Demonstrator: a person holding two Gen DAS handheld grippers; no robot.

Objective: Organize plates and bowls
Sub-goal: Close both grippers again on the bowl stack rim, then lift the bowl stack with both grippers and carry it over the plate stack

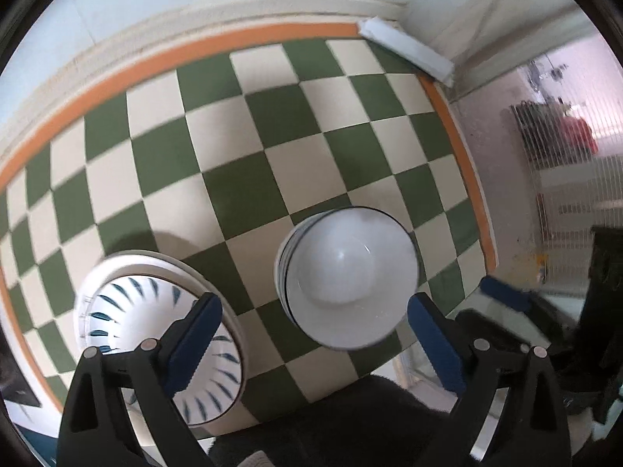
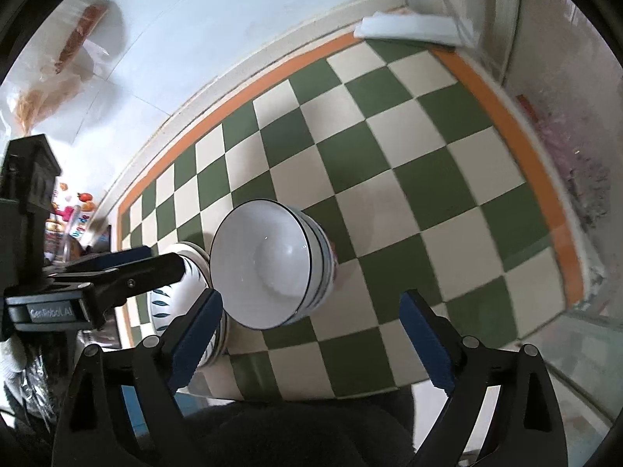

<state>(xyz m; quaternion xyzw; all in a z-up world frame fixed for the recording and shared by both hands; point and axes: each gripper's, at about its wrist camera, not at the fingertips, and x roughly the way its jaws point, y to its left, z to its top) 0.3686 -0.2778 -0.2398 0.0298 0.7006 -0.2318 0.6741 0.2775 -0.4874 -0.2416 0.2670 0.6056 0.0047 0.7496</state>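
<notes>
White glossy nested bowls (image 1: 346, 280) with thin dark rims sit near our worktop's (image 1: 233, 148) front edge beside blue-feathered plates (image 1: 155, 334); both tools (image 1: 311, 334) (image 2: 311, 330) gape wide, empty.

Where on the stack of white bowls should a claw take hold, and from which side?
Probably the rim of the top bowl. The stack of white bowls sits upright, mouth open upward, so one finger goes inside and one outside. Come from above on the side away from the patterned plates. The right claw, jaws open, seems nearest.
</notes>
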